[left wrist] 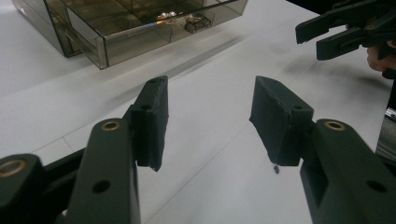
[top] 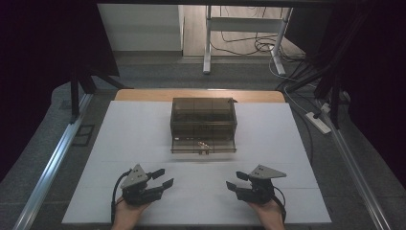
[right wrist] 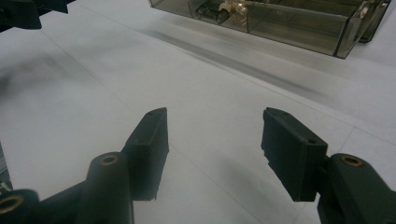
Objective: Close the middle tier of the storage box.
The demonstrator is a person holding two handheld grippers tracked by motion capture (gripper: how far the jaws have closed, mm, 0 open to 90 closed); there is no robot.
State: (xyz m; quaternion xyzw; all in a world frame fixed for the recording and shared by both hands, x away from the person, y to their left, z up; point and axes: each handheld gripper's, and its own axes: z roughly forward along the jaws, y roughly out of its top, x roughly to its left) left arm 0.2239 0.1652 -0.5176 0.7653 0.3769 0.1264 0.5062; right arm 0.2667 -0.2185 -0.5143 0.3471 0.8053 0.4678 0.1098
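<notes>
A smoky transparent plastic drawer box stands in the middle of the white table sheet. Its bottom drawer is pulled out toward me, with small metallic items inside. The same drawer and its items appear at the top of the left gripper view, and the drawer also appears at the top of the right gripper view. My left gripper rests near the front edge at the left, open and empty. At the right my right gripper is likewise open and empty.
The other hand's gripper shows at the top right of the left gripper view. Beyond the table's far wooden edge stand a white desk frame and floor cables. A power strip lies right of the table.
</notes>
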